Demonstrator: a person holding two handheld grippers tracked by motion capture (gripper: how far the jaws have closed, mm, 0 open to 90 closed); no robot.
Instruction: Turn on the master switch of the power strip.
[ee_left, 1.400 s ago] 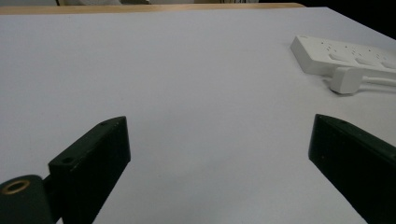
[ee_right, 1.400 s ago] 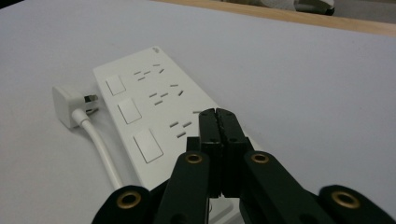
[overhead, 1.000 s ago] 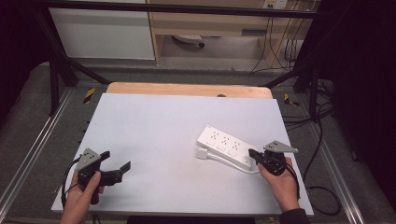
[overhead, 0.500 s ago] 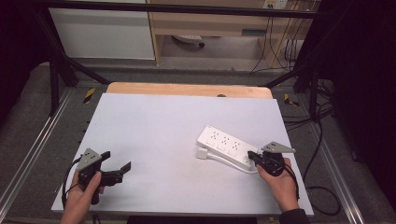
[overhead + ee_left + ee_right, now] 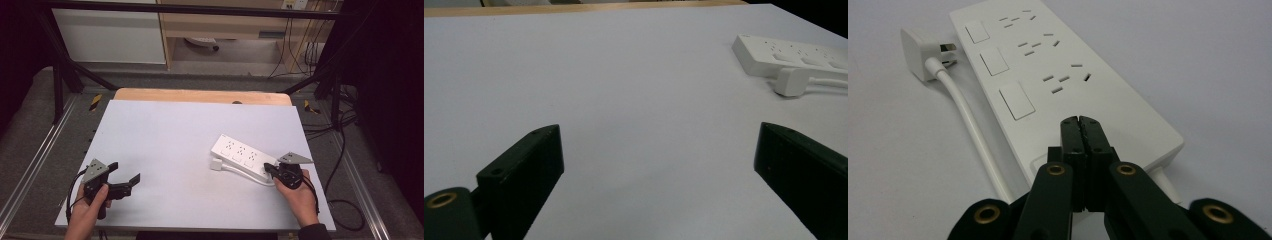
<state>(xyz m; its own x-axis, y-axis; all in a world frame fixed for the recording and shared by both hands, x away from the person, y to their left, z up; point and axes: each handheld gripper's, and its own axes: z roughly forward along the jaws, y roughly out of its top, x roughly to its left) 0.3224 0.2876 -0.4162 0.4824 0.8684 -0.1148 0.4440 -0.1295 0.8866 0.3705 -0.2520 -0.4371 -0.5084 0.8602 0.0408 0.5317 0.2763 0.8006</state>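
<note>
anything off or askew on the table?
Nothing damaged or spilled. The white power strip lies diagonal to the table edges, its plug loose beside it, unplugged. Right hand-held gripper is shut over the strip's near end; left hand-held gripper is open.

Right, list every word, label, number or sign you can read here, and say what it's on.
None can be read.
Power strip: white, bare switches and socket slots, no print legible.
Plug: no marking visible.
Yellow-and-black floor markers: stripes, no words.
Both grippers and the table: no lettering.
</note>
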